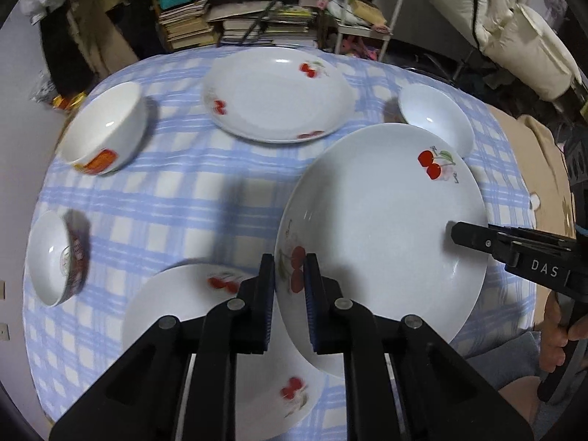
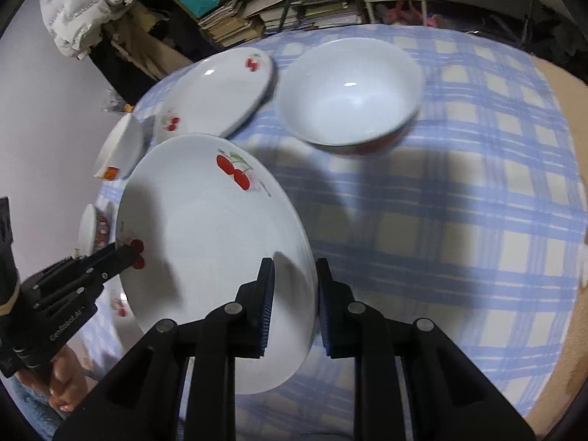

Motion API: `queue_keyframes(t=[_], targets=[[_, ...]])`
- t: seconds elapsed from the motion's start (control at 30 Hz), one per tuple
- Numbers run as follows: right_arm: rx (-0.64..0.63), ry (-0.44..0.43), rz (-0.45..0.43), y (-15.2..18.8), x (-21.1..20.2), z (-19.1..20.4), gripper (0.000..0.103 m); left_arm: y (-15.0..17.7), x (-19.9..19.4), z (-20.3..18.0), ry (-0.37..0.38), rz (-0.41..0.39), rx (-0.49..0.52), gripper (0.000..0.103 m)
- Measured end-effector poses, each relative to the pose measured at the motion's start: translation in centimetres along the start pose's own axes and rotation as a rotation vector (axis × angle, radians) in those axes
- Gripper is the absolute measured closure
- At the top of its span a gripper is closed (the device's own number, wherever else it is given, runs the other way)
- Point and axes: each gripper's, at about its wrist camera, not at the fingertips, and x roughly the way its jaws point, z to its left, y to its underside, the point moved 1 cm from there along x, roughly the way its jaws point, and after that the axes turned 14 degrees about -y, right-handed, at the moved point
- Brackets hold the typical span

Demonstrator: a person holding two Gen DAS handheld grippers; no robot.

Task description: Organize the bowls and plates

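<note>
Left wrist view: glossy white ceramic plate with red cherry prints (image 1: 378, 242) is held up, tilted, above the blue-and-cream checked tablecloth (image 1: 176, 198). Left gripper (image 1: 289, 283) is clamped on its near-left rim, one ribbed blue pad on each face; right gripper (image 1: 455, 233), black with hard edges, bites the opposite rim.

Left of the held plate: small patterned bowl (image 1: 58, 257) on its side, white bowl with an orange label (image 1: 103, 132) tilted behind it, and a second cherry plate (image 1: 205, 334) flat, partly under the held plate. Behind the held plate: a third cherry plate (image 1: 275, 92). Right of it: plain smooth white bowl (image 1: 437, 117), partly hidden by the held plate.

Cloth is soft and wrinkled. Beyond the held plate, stacked books (image 1: 239, 25) and a white metal rack (image 1: 371, 11).
</note>
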Motion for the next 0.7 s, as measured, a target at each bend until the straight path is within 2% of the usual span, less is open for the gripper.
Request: queue_keyframes(t=[0.2,0.43,0.7], targets=[[-0.077,-0.07,0.014,0.3,0.6,3.9,0.079,1.5,-0.6,3.2,-0.053,0.004,-0.057,0.089],[-0.141,-0.07,0.015,0.4,1.4,7.9,0.079,4.0,-0.8,6.6,-0.05,0.049,-0.132,0.089],[-0.239,-0.084,0.092,1.8,5.0,11.6,0.079,7.6,0.3,11.1,-0.055,0.096,-0.234,0.089]])
